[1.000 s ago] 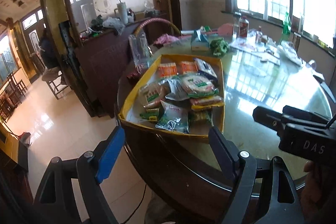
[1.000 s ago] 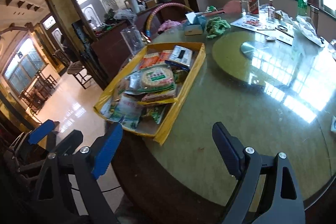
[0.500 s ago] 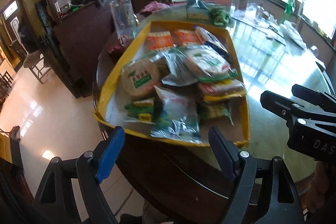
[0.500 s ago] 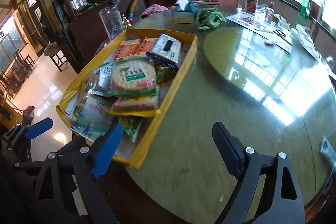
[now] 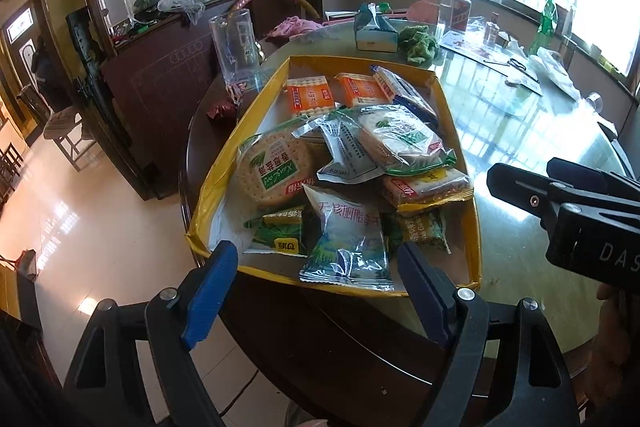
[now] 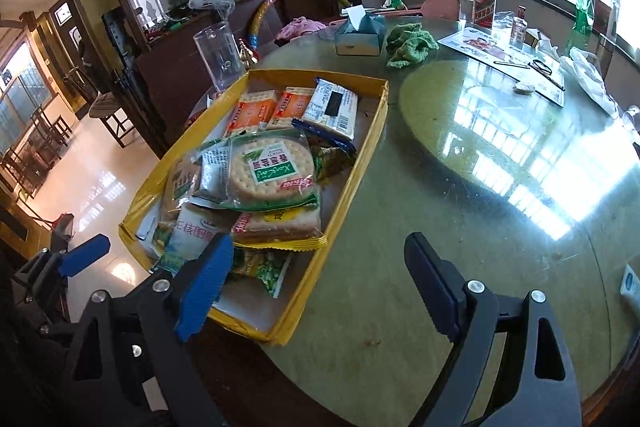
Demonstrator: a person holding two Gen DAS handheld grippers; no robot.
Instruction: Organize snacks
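Note:
A shallow yellow-rimmed box (image 5: 452, 115) (image 6: 344, 195) lies at the round table's near left edge, full of several snack packets. A round cracker pack (image 5: 274, 167) (image 6: 272, 169), orange cracker packs (image 5: 310, 95) (image 6: 252, 111) and a pale blue-green pouch (image 5: 346, 235) show among them. My left gripper (image 5: 318, 273) is open and empty, just before the box's near rim. My right gripper (image 6: 316, 267) is open and empty over the box's near right corner. It also shows at the right of the left wrist view (image 5: 560, 195).
The green glass-topped table (image 6: 480, 187) has a raised turntable. A clear glass jug (image 6: 220, 55), a tissue box (image 6: 360, 33), a green cloth (image 6: 408, 45), bottles (image 6: 484, 7) and papers (image 6: 504, 61) stand at the back. A dark cabinet (image 5: 160, 87) and tiled floor lie left.
Both grippers have moved forward toward the box, which now looms larger and closer. Both stay open and empty.

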